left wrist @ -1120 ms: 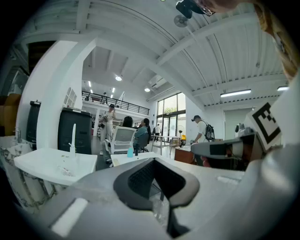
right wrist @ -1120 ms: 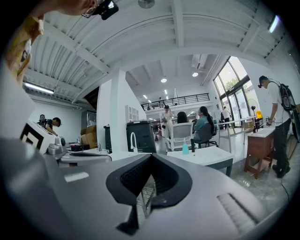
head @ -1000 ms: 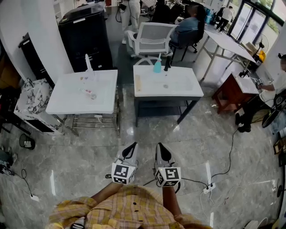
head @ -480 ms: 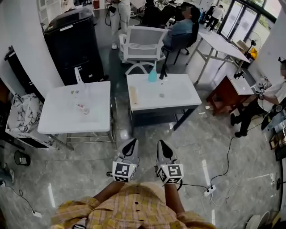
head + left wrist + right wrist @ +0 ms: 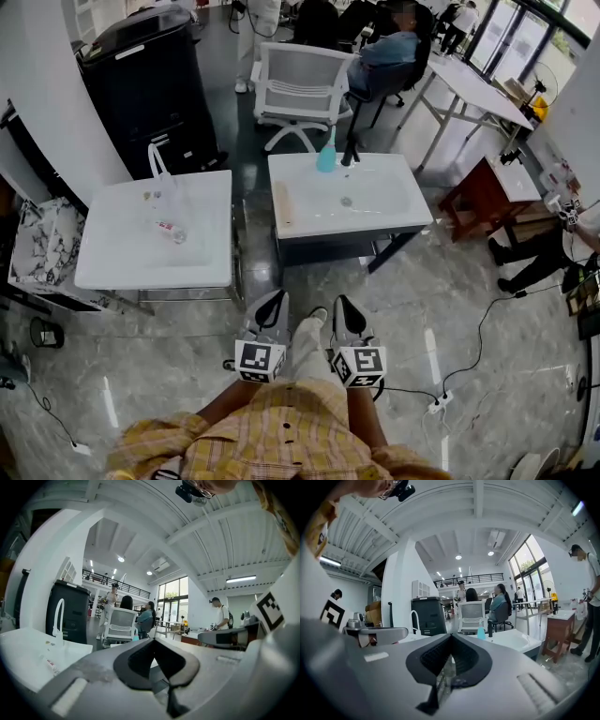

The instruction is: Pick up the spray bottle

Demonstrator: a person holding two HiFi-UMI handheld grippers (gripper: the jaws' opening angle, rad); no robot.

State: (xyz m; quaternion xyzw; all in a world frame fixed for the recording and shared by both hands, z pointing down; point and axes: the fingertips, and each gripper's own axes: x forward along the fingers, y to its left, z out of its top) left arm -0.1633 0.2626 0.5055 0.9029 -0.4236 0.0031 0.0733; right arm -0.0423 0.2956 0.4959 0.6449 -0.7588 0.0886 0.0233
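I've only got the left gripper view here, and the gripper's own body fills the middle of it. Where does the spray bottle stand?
Observer: In the head view, the translucent teal spray bottle stands upright at the far edge of the right-hand white basin table.
Operator: Anything close beside it?
Observer: A black tap stands just to its right. I cannot tell whether they touch.
Operator: Is the right gripper free?
Observer: Yes. The right gripper is shut, with nothing between its jaws.
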